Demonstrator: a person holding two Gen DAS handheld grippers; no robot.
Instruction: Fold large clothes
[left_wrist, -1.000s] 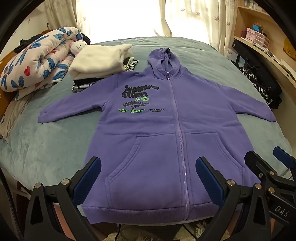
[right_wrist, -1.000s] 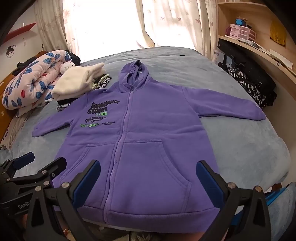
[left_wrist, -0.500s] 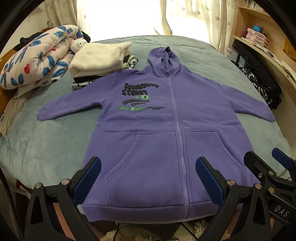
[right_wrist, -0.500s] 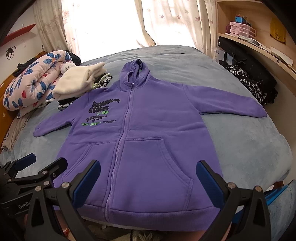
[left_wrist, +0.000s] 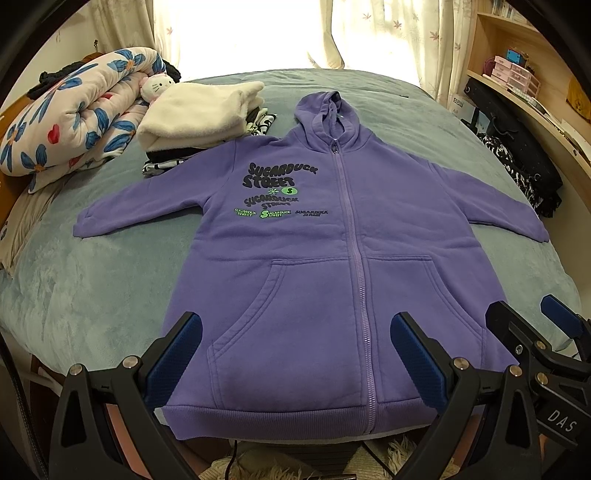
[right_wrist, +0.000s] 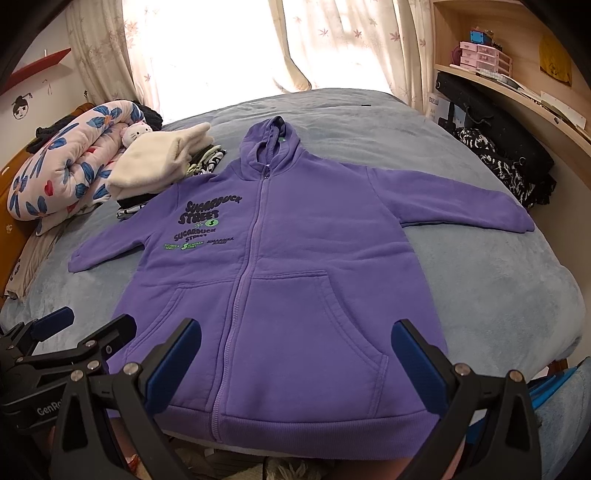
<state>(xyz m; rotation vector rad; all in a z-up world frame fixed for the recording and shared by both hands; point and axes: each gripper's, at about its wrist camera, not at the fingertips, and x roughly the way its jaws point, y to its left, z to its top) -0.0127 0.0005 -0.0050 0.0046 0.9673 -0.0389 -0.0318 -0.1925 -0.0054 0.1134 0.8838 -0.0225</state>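
Both tools have drawn back and risen a little over the last second, so the hoodie's ribbed hem now shows in full at the near edge of the bed, while the garment itself has not shifted. The purple zip hoodie (left_wrist: 332, 266) lies face up and zipped on the grey-blue bed (left_wrist: 92, 295), hood pointing to the window, sleeves spread out to both sides, hem hanging just over the near edge. The left tool (left_wrist: 295, 354) hovers above the left pocket, blue pads wide apart and holding nothing; the right tool (right_wrist: 295, 354) hovers over the right pocket, equally wide and empty.

No fold has begun, by my judgement. The left sleeve (left_wrist: 147, 206) ends near a stack of folded clothes (left_wrist: 199, 114) beside a floral quilt (left_wrist: 74, 118), so a sweep there could drag that pile. Thick fleece may slip from a shallow pinch, or a pinch may catch only the top layer and leave the back panel behind. The overhanging hem could slide the hoodie off the bed if tugged nearward.
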